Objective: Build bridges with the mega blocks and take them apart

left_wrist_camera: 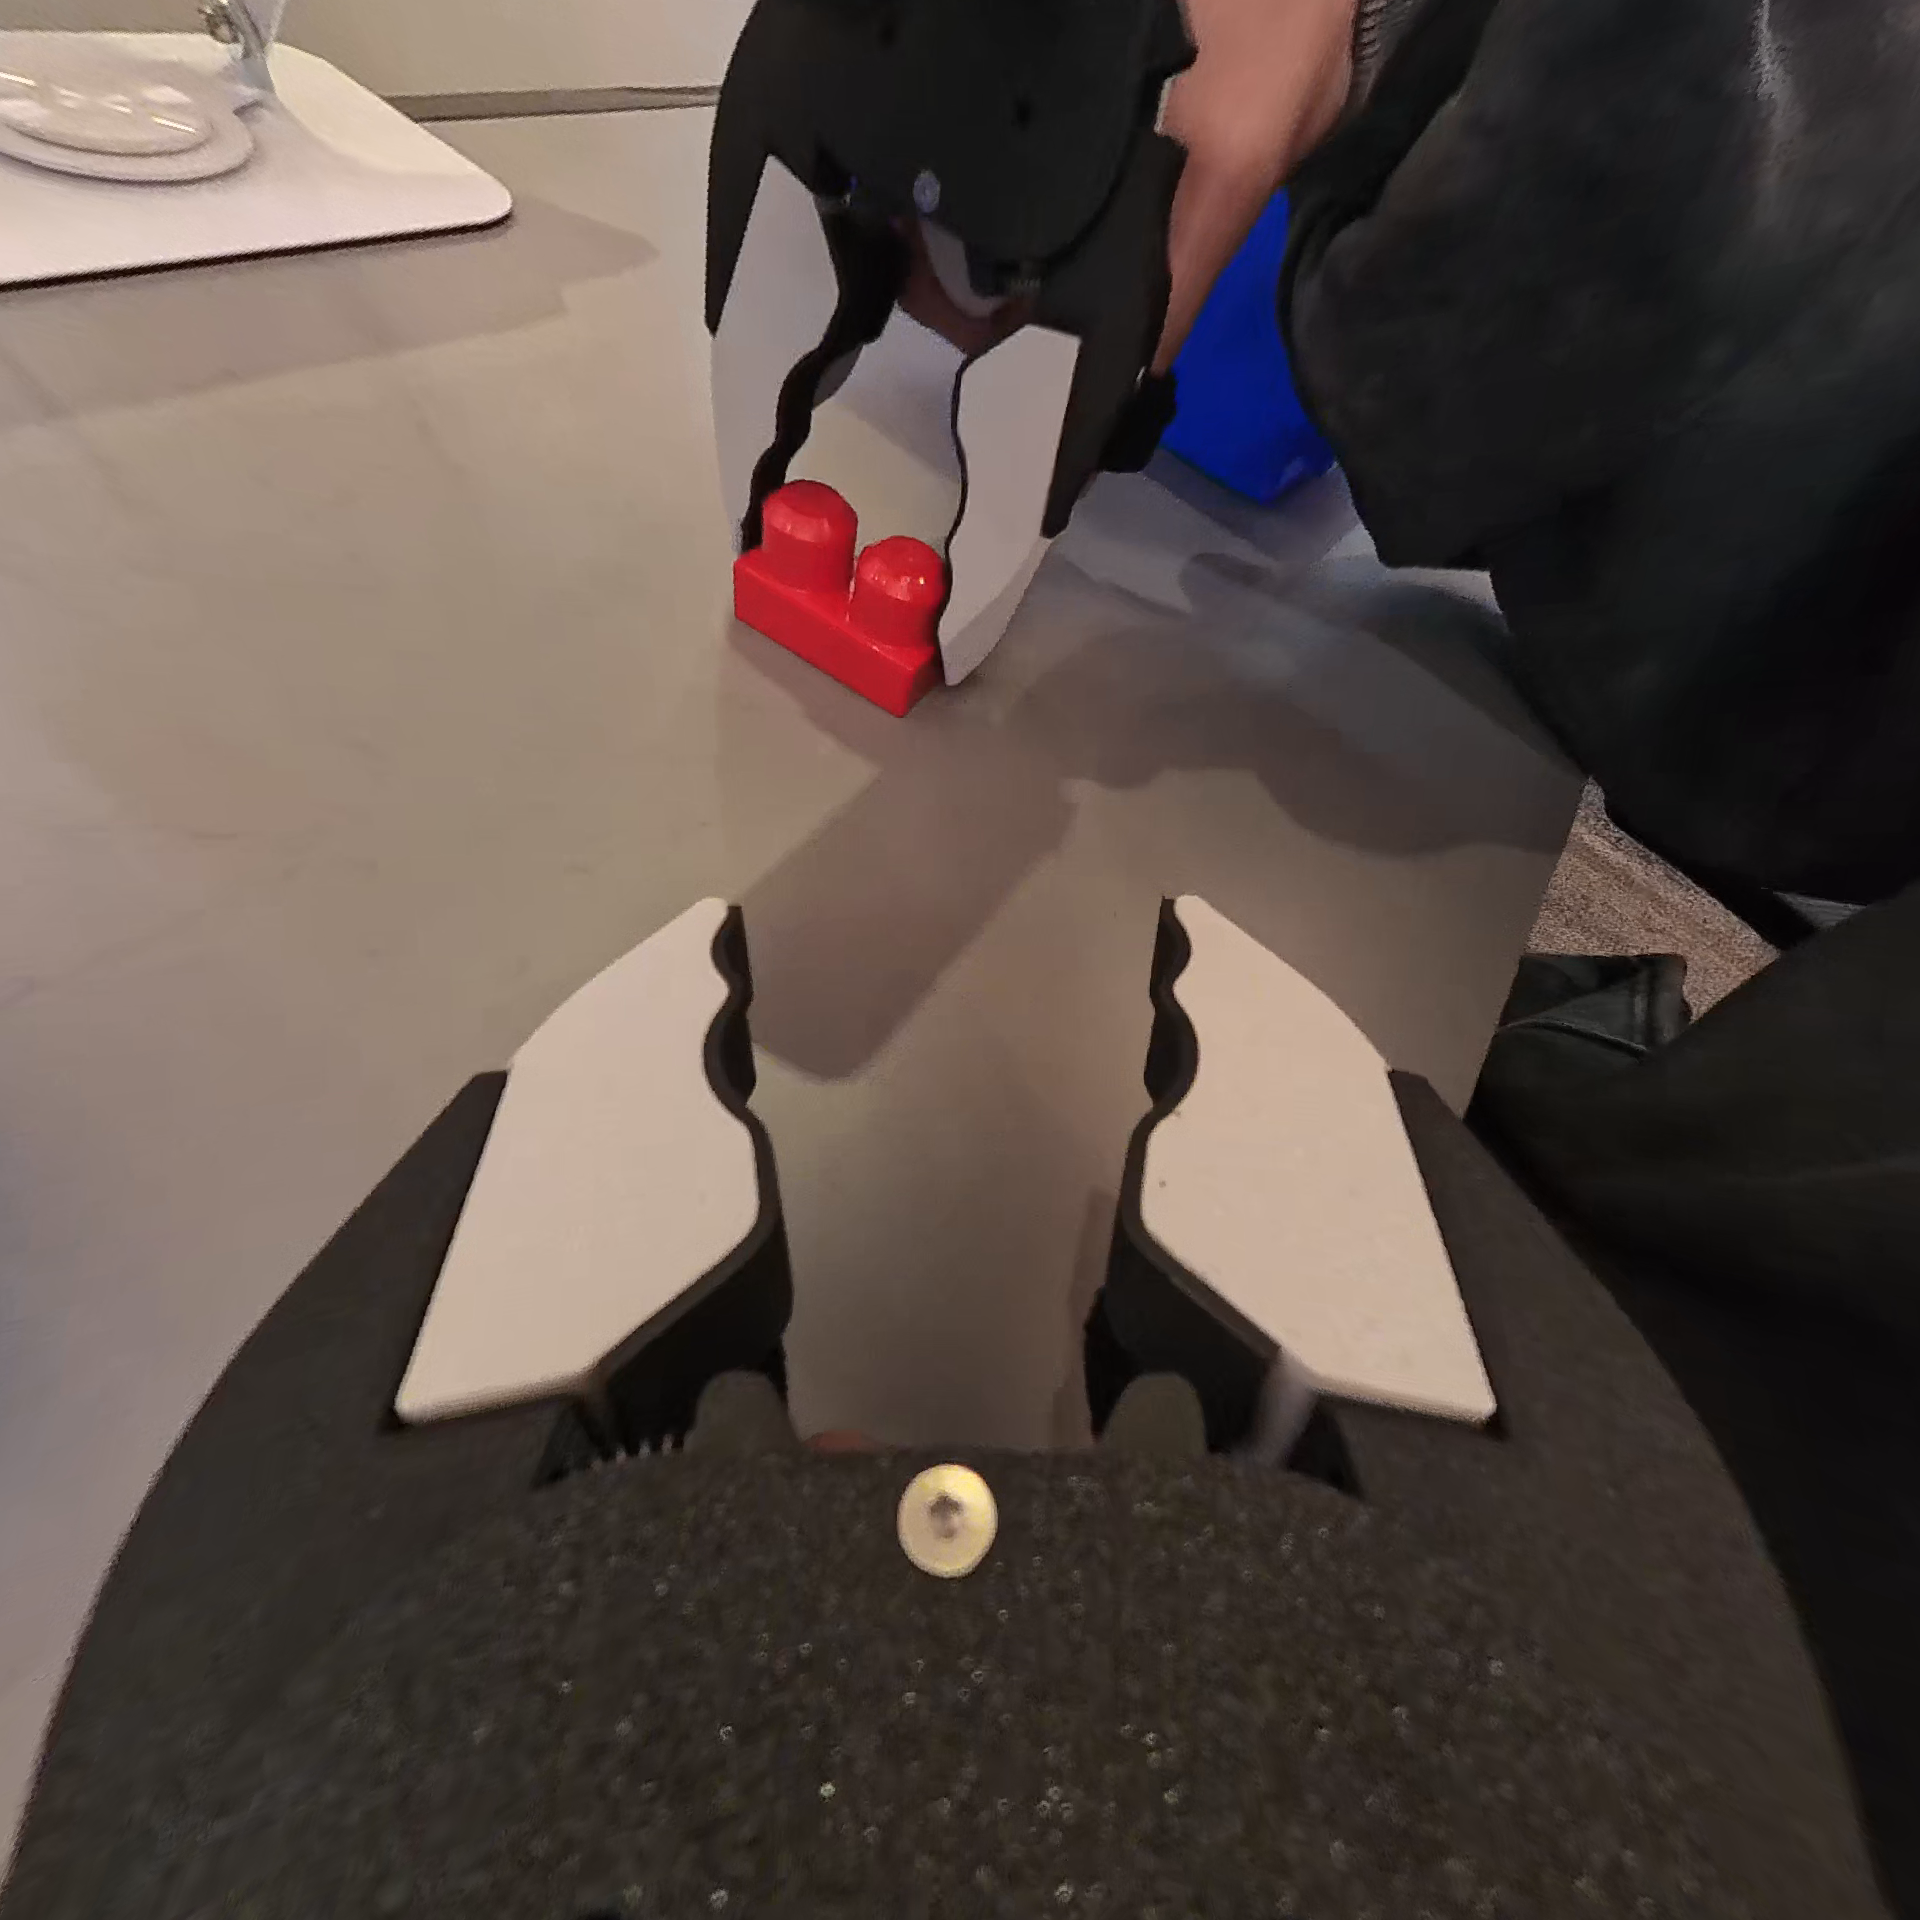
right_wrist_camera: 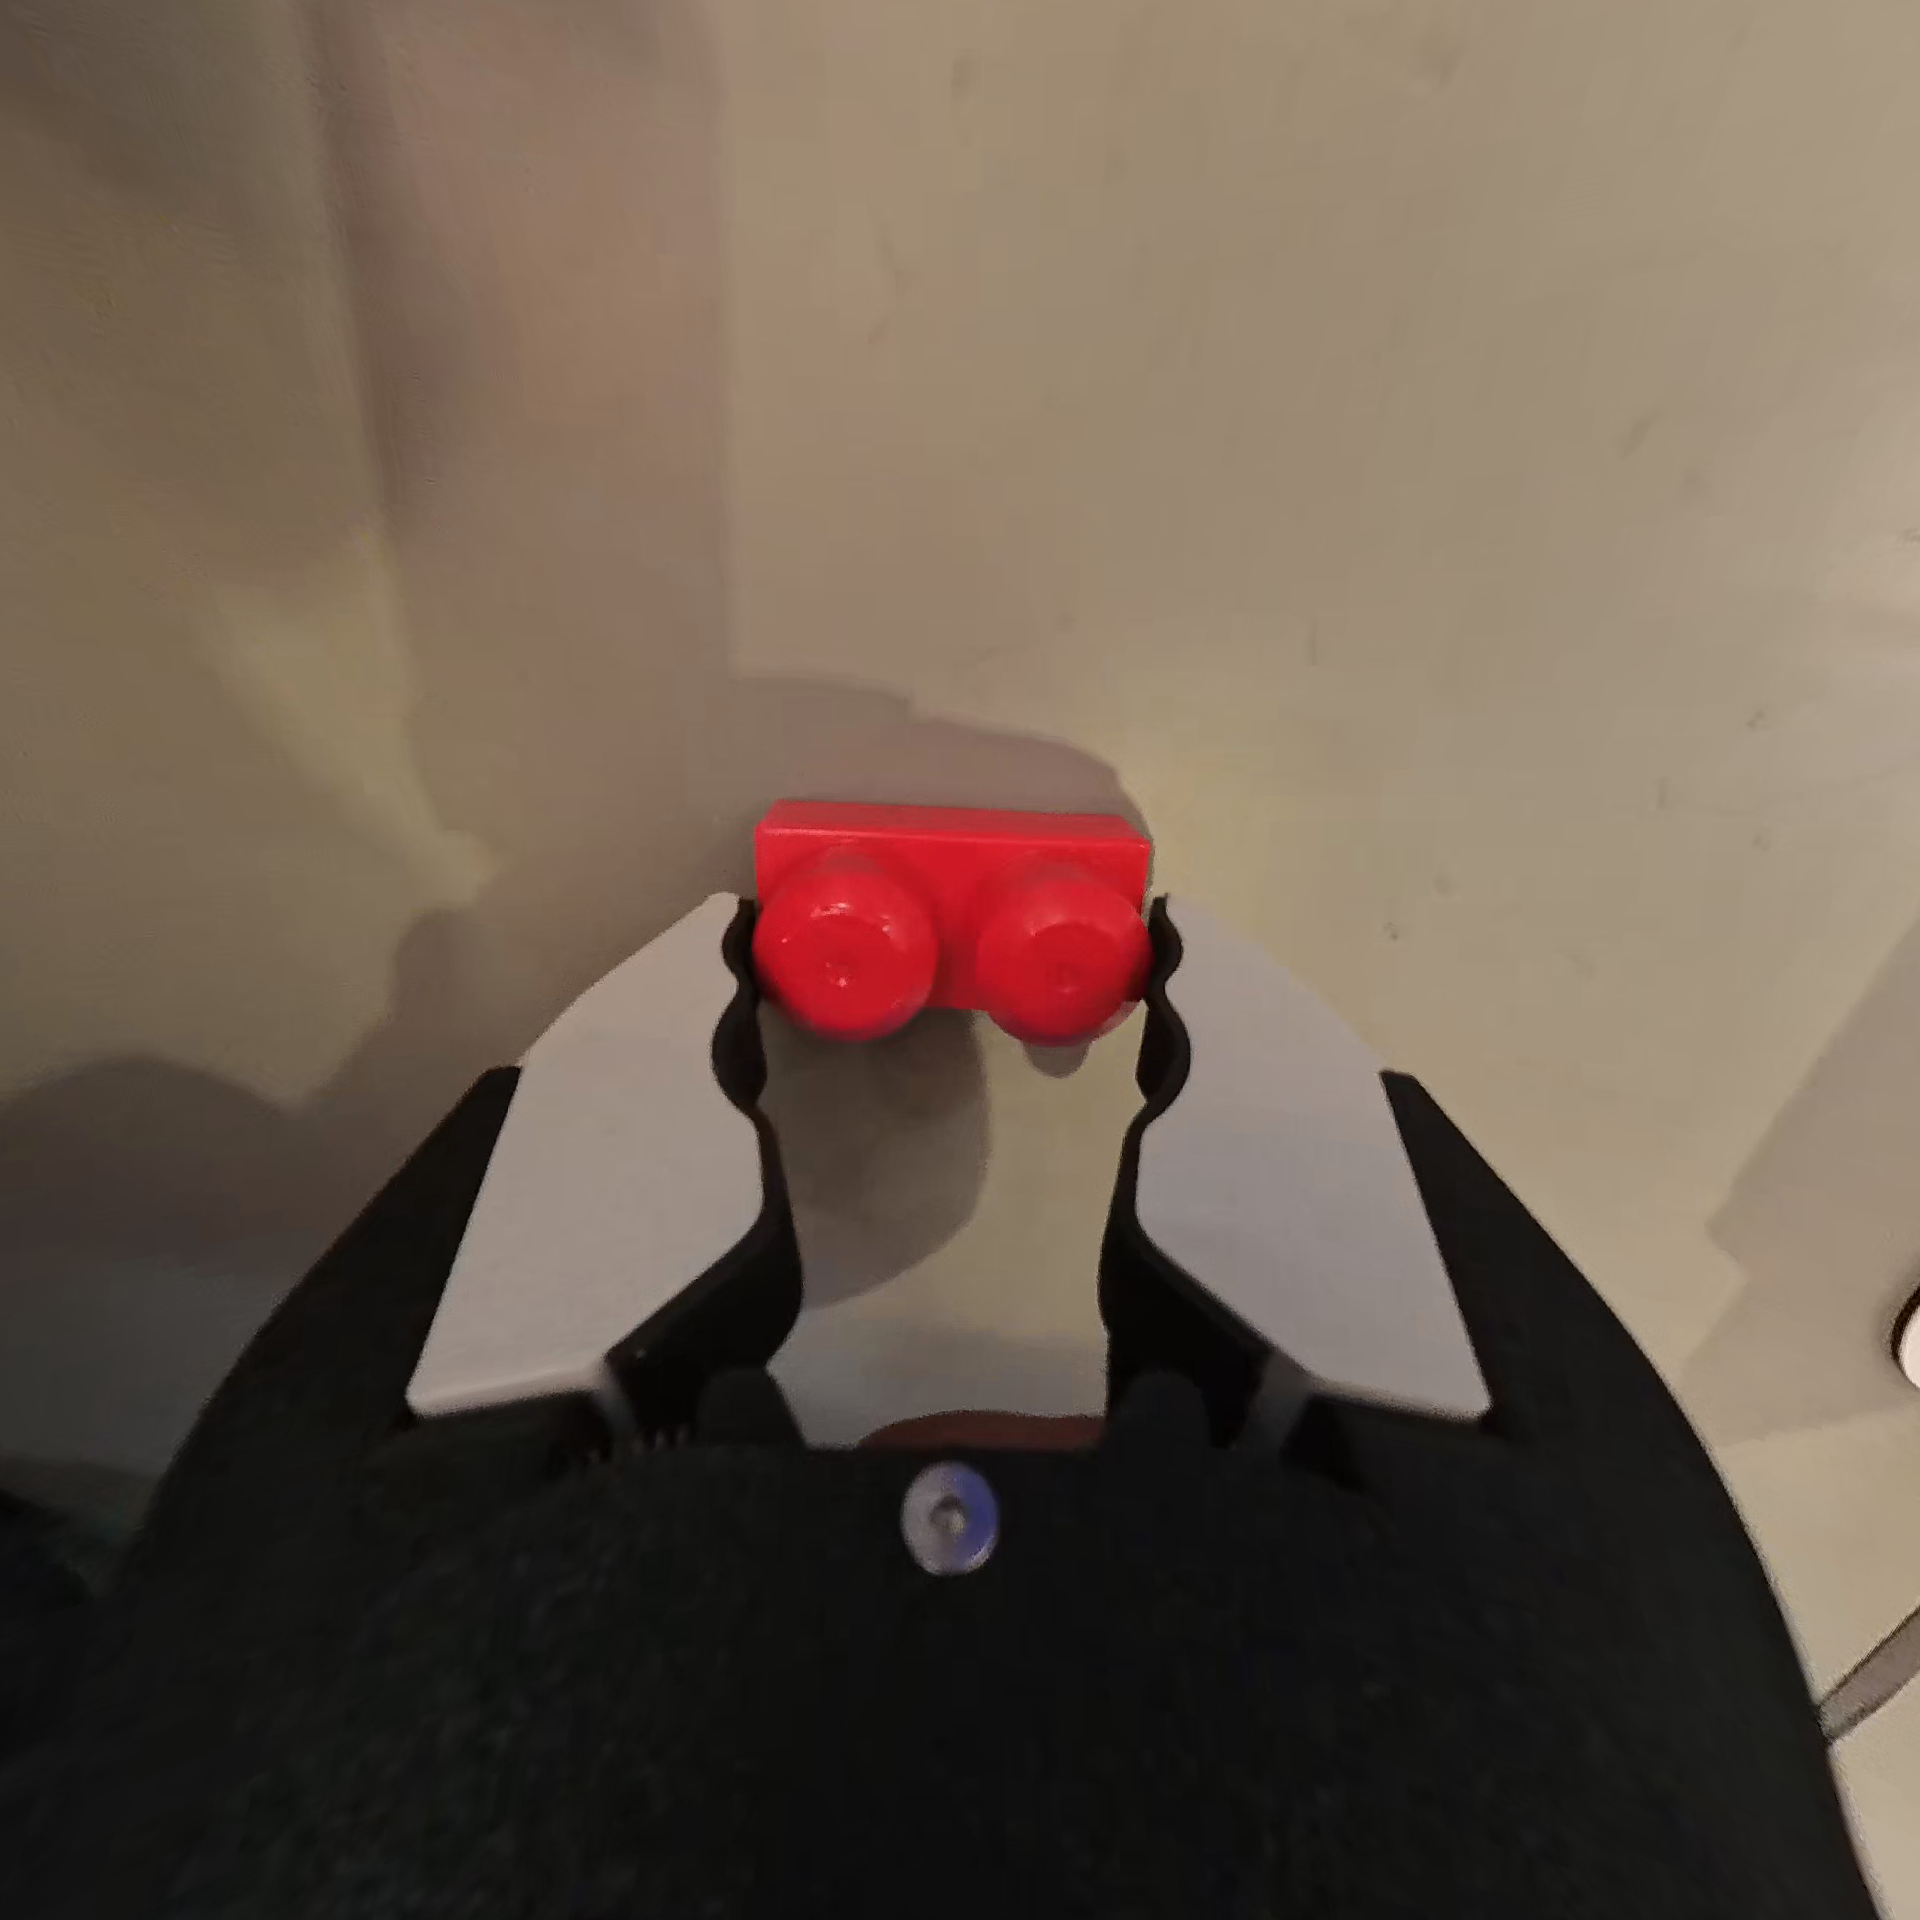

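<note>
The right gripper (right_wrist_camera: 951, 956) is coming straight down over a red block (right_wrist_camera: 951, 914), and its two fingers (right_wrist_camera: 623, 1039) are bracketing the block's short ends, one at nine o'clock, one at three. In the right wrist view the black inner pads are sitting right against the two studs, so the fingers are closing on the block; whether they are squeezing hard, I cannot tell. The block is resting flat on the table (right_wrist_camera: 1351, 416), studs pointing up toward the camera. Its long axis is running from nine to three o'clock across that view, spanning the gap between the fingertips.

From the left wrist view, the same red block (left_wrist_camera: 836, 613) is lying at about twelve o'clock ahead of the left gripper (left_wrist_camera: 951, 935), well apart from it. Those fingers (left_wrist_camera: 613, 1174) are standing wide apart with nothing between them, hovering over bare table (left_wrist_camera: 312, 727).

The table is a smooth grey-beige sheet, catching soft shadows. At ten o'clock, far off, a white mat (left_wrist_camera: 343, 197) is carrying a white plate (left_wrist_camera: 114, 125). At one o'clock a blue block (left_wrist_camera: 1236, 395) is peeking out behind a dark sleeve (left_wrist_camera: 1610, 468) and a hand (left_wrist_camera: 1247, 135).
</note>
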A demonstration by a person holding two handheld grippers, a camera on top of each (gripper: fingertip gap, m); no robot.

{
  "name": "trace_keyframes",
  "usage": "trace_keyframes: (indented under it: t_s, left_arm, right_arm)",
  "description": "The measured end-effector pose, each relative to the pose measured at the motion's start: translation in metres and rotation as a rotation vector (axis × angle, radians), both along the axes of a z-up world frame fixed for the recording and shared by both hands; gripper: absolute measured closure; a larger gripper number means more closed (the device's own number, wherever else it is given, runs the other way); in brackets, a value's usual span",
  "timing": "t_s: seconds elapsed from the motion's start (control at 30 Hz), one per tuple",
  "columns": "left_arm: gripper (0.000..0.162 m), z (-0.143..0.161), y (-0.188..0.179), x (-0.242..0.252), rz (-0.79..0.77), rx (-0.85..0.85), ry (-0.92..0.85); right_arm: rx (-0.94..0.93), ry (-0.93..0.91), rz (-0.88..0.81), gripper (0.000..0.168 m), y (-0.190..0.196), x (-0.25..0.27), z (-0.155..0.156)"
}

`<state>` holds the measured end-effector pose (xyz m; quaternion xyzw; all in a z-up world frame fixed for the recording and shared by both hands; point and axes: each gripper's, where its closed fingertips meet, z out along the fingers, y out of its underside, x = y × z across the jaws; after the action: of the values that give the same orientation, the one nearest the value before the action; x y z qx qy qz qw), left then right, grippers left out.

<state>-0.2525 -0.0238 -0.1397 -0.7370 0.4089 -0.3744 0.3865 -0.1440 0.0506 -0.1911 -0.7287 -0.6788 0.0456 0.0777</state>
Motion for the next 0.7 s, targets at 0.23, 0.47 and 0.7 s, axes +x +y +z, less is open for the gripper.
trace_keyframes:
  t_s: [0.23,0.47,0.7]
  left_arm:
    - [0.079,-0.004,0.001,-0.001,0.01,-0.06,0.006]
    - [0.091,-0.008,0.001,0.006,0.011,-0.104,0.024]
    - [0.09,-0.009,-0.003,0.025,-0.028,-0.056,0.08]
  right_arm:
    - [0.174,0.122,-0.11,0.098,0.0,0.027,0.087]
    - [0.484,0.121,-0.614,0.098,0.023,0.206,0.188]
    - [0.308,-0.106,-0.86,0.097,0.044,0.36,0.092]
